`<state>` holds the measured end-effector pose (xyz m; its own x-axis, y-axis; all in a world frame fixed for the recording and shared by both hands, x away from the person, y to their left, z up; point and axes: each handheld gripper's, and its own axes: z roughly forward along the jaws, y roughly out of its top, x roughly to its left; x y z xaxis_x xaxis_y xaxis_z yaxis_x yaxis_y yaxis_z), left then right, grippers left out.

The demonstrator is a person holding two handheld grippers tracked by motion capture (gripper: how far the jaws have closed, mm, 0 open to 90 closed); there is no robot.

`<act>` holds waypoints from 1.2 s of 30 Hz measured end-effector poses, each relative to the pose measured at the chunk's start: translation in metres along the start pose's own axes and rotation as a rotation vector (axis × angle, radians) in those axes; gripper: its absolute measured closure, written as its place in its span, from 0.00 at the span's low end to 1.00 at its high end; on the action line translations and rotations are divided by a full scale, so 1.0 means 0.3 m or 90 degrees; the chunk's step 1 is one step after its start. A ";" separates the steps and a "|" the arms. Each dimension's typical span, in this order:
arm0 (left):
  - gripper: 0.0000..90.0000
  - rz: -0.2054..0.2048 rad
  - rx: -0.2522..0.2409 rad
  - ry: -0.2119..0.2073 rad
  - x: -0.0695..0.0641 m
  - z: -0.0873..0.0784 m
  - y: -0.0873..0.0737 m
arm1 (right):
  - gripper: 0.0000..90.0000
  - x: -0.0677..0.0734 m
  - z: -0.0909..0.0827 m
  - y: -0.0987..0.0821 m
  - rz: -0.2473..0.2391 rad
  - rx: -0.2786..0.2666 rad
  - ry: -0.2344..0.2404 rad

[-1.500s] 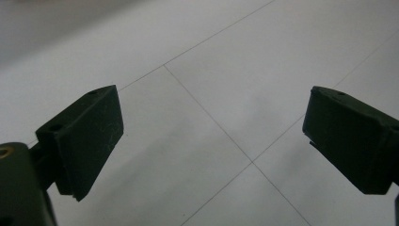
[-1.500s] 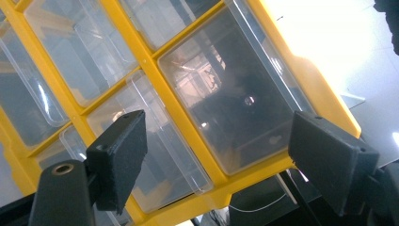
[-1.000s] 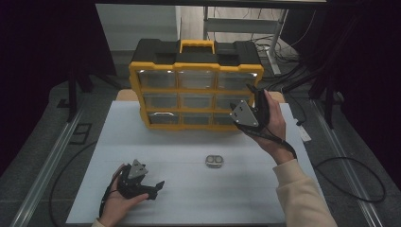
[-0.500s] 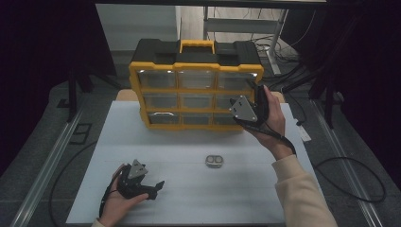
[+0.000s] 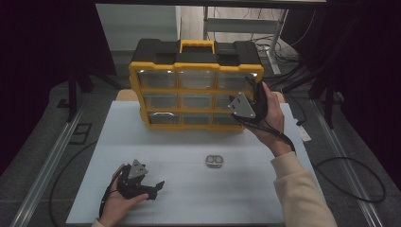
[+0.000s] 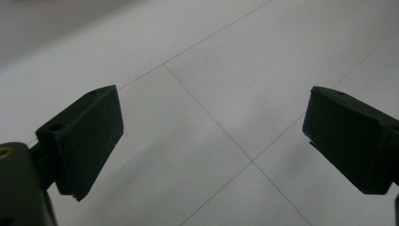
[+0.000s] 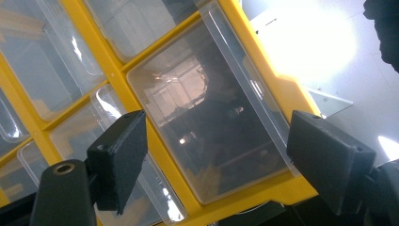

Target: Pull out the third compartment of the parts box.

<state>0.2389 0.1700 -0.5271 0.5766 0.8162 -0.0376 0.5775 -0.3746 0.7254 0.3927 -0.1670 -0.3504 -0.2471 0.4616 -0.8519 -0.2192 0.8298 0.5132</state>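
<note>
right gripper [image 5: 252, 97]: we've got its jaws wide, up at the organizer's [image 5: 196, 85] 3 o'clock drawers [image 7: 211, 117]
left gripper [image 5: 153, 187]: jaws wide, resting on the counter [image 5: 189, 189] at 7 o'clock
metal clip [image 5: 214, 161]: lying at 6 o'clock from the organizer

A: Yellow-framed organizer [image 5: 196, 86], black top with yellow handle, standing upright at the far edge of the white table. Three rows of three clear drawers.

B: State of the drawers?

A: All pushed in. Right-column drawer [image 7: 209, 115] seen close in the right gripper view, framed between the two jaws; transparent front, reflective, contents unclear.

B: Anything in the bottom-left drawer?

A: Something pale and curved [image 5: 159, 115], too dim to identify.
</note>
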 end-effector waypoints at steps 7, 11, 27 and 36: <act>0.07 0.000 0.000 0.000 0.000 0.000 0.000 | 0.24 0.000 0.010 -0.006 -0.002 0.006 0.000; 0.07 0.000 0.000 0.000 0.000 0.000 0.000 | 0.24 -0.002 0.016 -0.007 -0.002 0.007 -0.002; 0.07 -0.001 0.003 -0.001 0.000 0.001 0.000 | 0.24 -0.016 0.038 0.003 -0.017 0.005 -0.010; 0.07 -0.002 0.002 0.000 0.001 0.002 -0.001 | 0.25 -0.015 0.054 0.002 -0.017 0.009 -0.015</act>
<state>0.2392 0.1700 -0.5277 0.5747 0.8174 -0.0394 0.5813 -0.3740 0.7226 0.4088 -0.1636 -0.3479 -0.2187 0.4461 -0.8678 -0.2125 0.8462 0.4886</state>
